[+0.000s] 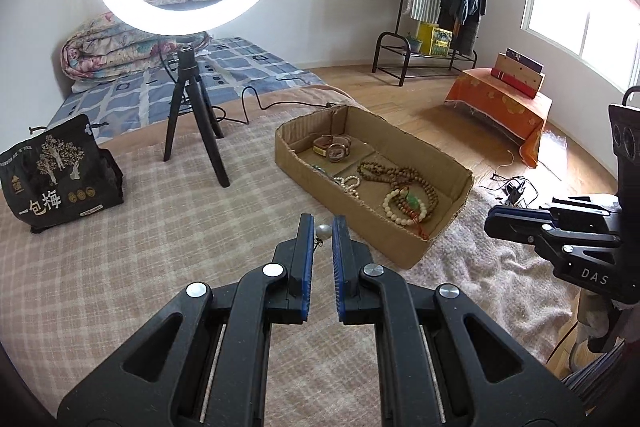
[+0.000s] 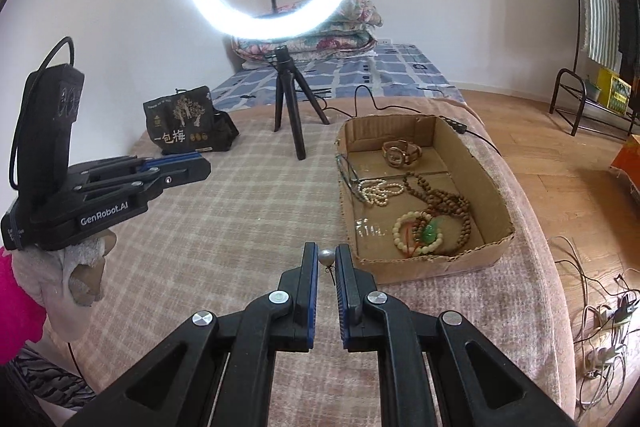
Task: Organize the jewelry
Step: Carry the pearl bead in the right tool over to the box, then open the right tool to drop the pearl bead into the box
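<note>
Box [image 2: 492, 195] at 1 o'clock already holds watch [image 2: 401, 151], beads [image 2: 440, 205], bracelet [image 2: 420, 233]. Left gripper [image 1: 322, 229] and right gripper [image 2: 327, 259] each clamp a pearl earring [image 1: 323, 231], probably the last pair.

Left gripper [image 1: 323, 223]: black body, blue pads, clamped on a white pearl earring [image 1: 323, 231]. Right gripper [image 2: 327, 254]: same black and blue, clamped on a silvery-white pearl earring [image 2: 326, 256]. Beneath both, blanket [image 2: 240, 219]: beige-pink with pale check. Ahead to the right, cardboard box [image 2: 496, 187]: plain brown, containing brown wooden beads [image 2: 448, 199], a cream bracelet [image 2: 400, 231] with green pendant [image 2: 430, 233], and white pearl strand [image 2: 378, 191]. Ahead to the left, black bag [image 2: 182, 121] with gold tree print and white characters. Beyond it, bed sheet [image 2: 400, 71]: blue-white grid.
</note>
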